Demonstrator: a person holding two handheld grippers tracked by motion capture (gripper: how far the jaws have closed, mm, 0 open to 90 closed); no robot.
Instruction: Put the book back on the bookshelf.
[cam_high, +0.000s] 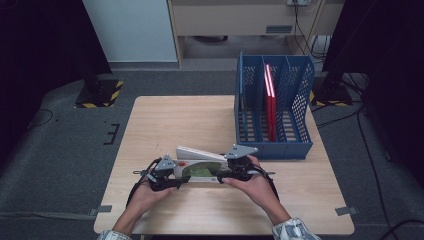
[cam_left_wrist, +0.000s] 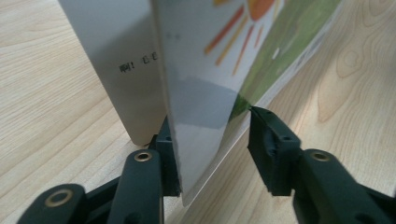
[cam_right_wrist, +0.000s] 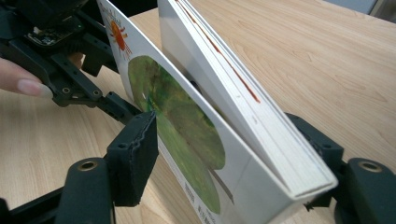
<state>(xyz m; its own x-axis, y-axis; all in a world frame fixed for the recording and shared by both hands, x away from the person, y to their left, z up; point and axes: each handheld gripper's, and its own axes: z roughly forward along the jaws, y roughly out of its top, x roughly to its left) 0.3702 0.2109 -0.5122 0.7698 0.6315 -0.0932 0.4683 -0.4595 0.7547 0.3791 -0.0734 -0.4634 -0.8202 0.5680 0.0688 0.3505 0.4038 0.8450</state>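
You can read almost nothing here. The one line of print sits on the inner page (cam_left_wrist: 121, 70) of the picture book (cam_left_wrist: 205, 84) in the left gripper view: small dark characters, perhaps Korean or Chinese, too blurred for you to make out.

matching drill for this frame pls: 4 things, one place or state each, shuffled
Things:
1. picture book
2. red folders
3. blue file rack
4. left tongs

Places or states:
A. upright in a middle slot of the rack
B. on the table's far right part, slots facing up
C. partly open, near the table's front edge, between both tongs
D. jaws either side of the book's front cover

Pairs: 1-C, 2-A, 3-B, 4-D
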